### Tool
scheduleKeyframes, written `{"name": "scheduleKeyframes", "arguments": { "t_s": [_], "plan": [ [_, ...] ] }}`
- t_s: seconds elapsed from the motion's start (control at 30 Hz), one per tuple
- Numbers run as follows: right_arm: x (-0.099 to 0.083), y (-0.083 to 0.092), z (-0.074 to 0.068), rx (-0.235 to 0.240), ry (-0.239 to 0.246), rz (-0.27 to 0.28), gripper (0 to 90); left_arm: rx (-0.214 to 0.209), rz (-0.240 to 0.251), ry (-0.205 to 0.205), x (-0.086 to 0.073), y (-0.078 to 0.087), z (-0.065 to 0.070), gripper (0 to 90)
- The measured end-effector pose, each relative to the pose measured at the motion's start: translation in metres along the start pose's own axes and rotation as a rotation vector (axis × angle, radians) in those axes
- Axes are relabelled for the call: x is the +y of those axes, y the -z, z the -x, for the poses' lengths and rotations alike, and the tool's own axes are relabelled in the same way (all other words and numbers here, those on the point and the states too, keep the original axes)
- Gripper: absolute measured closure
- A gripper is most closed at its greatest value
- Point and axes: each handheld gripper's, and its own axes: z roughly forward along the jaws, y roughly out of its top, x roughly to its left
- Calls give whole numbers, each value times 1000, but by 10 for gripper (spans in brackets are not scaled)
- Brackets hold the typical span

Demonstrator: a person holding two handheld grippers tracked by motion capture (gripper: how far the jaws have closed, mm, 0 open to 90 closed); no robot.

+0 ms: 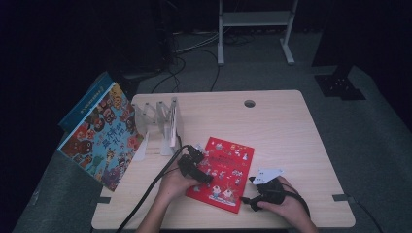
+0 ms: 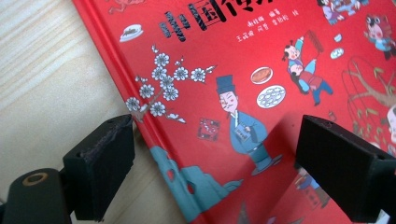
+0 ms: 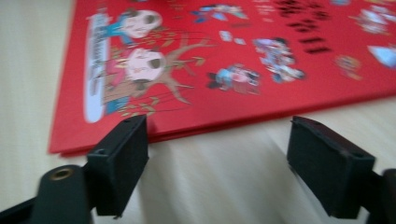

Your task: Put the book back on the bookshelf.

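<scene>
Jaws gape on both our grippers [image 1: 204, 167] [image 1: 252, 190]; the book [image 1: 222, 172] at twelve o'clock could skid if nudged.

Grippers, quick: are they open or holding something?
Left gripper: open, over the red book, holding nothing.
Right gripper: open beside the book's edge, holding nothing.

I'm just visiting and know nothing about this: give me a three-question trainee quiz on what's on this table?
1. True or false: the red book lies flat on the table.
2. Which stands in the rack? A) the red book B) the blue book C) neither
3. Fill in: the left gripper hovers over the red book's ____ edge, jaws open.

Key
1. True.
2. C; the blue book leans at the table's left edge, beside the rack.
3. Left; the right gripper, also open, is at the right edge.
</scene>
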Motion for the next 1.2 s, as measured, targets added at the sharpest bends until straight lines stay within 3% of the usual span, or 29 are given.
{"name": "scheduleKeyframes", "arguments": {
  "t_s": [0.13, 0.2, 0.37, 0.6, 0.83, 1.07, 1.2],
  "plan": [
    [4, 0, -1, 17, -1, 19, 184, -3, -3, -7, 0, 0, 0, 102],
    [7, 2, 6, -4, -4, 20, 182, -5, -5, -10, 0, 0, -1, 102],
    [16, 8, 37, -69, -49, 39, 184, -4, 0, -16, 0, 0, -1, 101],
    [31, 7, 87, -115, -123, 35, 206, -4, 1, -18, -1, 0, -1, 100],
    [43, -12, 122, -96, -116, 26, 225, -5, 2, -18, -1, 0, -1, 99],
    [42, -27, 124, -13, -122, -11, 205, -5, 1, -18, -1, 0, -1, 99],
    [38, -25, 121, -6, -135, -6, 205, -8, -4, -18, 0, 0, -1, 104]
  ]
}}
